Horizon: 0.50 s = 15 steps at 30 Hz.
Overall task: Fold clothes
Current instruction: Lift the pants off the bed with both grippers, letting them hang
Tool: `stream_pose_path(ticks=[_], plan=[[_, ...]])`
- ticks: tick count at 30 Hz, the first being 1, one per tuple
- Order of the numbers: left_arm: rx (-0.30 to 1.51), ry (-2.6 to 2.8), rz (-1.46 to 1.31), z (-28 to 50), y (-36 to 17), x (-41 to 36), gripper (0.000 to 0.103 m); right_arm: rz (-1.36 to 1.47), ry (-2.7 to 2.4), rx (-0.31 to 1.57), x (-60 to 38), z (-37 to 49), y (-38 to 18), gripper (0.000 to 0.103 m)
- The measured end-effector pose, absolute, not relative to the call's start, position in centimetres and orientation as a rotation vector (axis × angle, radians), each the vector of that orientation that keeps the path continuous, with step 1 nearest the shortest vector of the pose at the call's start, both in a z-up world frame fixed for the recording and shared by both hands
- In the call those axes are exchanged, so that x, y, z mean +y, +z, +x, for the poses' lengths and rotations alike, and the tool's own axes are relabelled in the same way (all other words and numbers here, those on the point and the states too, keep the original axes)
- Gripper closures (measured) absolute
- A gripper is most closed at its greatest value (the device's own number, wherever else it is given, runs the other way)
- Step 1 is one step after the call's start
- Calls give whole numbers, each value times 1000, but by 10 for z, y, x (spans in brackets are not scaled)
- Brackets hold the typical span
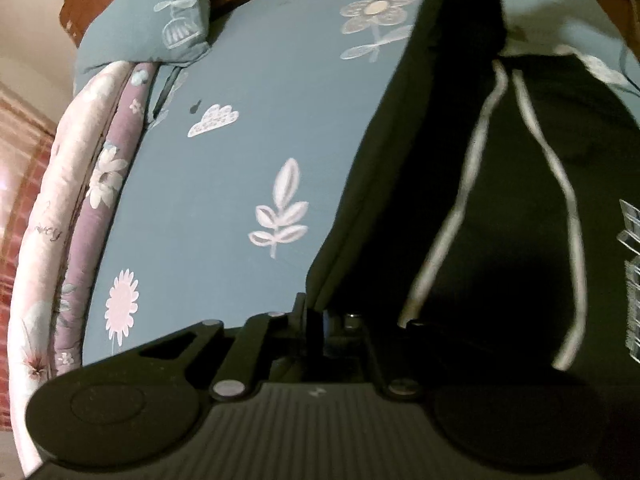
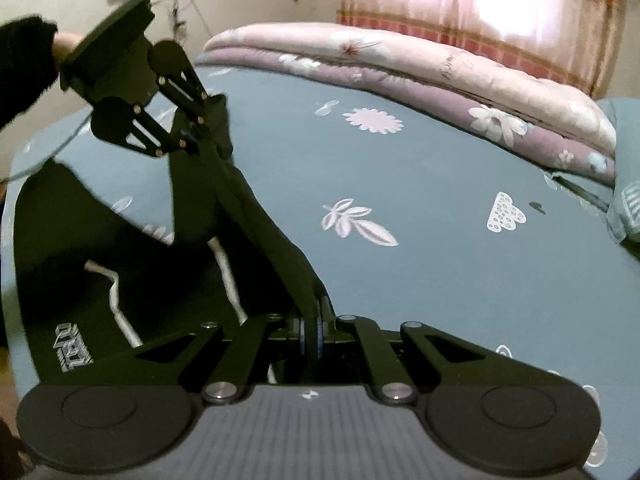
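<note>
Both the left gripper (image 1: 314, 320) and the right gripper (image 2: 314, 330) clamp one edge of the black drawstring garment (image 2: 120, 264), which hangs lower left in the right wrist view (probably sweatpants).

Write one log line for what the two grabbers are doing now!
left gripper: shut on black garment | right gripper: shut on black garment | garment edge lifted off bed sheet
</note>
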<state>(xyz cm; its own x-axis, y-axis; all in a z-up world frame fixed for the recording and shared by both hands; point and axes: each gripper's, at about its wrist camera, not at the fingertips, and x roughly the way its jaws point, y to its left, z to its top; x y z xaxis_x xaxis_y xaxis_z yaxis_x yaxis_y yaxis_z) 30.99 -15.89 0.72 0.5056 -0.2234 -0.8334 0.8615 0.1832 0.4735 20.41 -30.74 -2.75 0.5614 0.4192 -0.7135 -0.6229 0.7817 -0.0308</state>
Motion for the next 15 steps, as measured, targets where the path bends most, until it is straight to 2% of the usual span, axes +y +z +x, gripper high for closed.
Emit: stream_pose_path(ticks=[15], plan=[[684,-979,1179,212,18,-149,100,-496,616,819,-272,146,-12,96]])
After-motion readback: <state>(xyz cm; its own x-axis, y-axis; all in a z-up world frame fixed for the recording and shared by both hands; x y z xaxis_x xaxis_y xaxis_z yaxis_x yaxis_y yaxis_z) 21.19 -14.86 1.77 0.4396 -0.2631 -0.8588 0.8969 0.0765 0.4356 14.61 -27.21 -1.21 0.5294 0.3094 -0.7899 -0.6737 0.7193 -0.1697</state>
